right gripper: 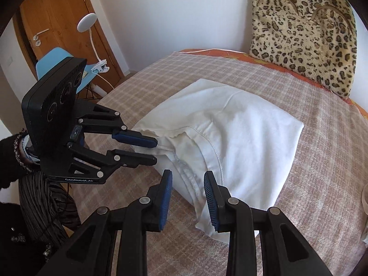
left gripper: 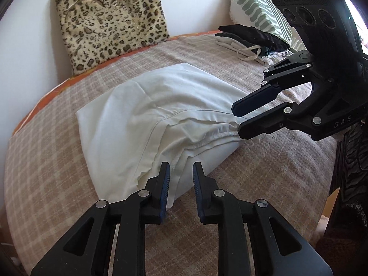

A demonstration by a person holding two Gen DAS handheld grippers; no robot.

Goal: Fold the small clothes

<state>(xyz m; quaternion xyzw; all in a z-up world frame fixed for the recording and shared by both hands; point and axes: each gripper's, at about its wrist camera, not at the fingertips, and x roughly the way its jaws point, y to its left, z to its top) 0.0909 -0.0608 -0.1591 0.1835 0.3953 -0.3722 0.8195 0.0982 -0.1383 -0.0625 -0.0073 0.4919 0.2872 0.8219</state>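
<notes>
Checked blanket [left gripper: 264,172] covers bed (leopard cushion [left gripper: 110,23] behind).

Black left gripper [right gripper: 156,149], blue pads, silver screws; black sleeve [right gripper: 9,158]

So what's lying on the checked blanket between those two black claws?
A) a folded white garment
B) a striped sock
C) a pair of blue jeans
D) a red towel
A: a folded white garment lies on the checked blanket, by the left gripper and right gripper.
</notes>
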